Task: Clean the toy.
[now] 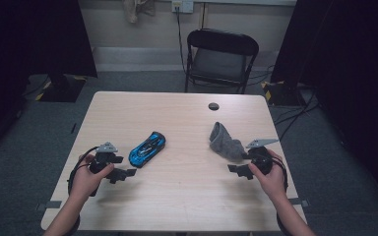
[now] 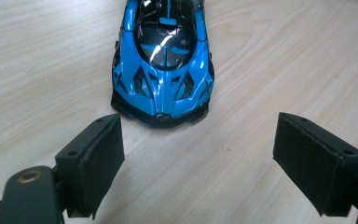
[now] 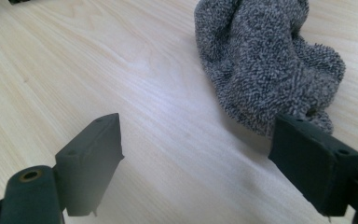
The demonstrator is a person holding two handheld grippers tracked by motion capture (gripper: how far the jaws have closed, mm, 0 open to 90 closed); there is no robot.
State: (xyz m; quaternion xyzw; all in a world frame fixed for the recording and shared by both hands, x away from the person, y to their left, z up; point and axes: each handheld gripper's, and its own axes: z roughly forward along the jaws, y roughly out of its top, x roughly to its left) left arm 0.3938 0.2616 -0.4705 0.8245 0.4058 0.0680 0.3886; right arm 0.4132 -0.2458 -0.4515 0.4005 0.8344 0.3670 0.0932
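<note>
A blue and black toy car [image 1: 147, 149] [image 2: 163, 65] lies on the wooden table [image 1: 177, 196], left of centre. My left gripper [image 1: 123, 174] [image 2: 200, 158] stands open just short of the car's near end, with only table between its jaws. A crumpled grey cloth [image 1: 225, 142] [image 3: 265, 60] lies right of centre. My right gripper [image 1: 237, 171] [image 3: 200, 163] is open beside it, its right jaw close against the cloth's edge and nothing held.
A black folding chair [image 1: 220, 59] stands beyond the table's far edge. A dark round hole [image 1: 213, 106] marks the tabletop near the back. Dark curtains hang at both sides, and cables run over the floor at the right.
</note>
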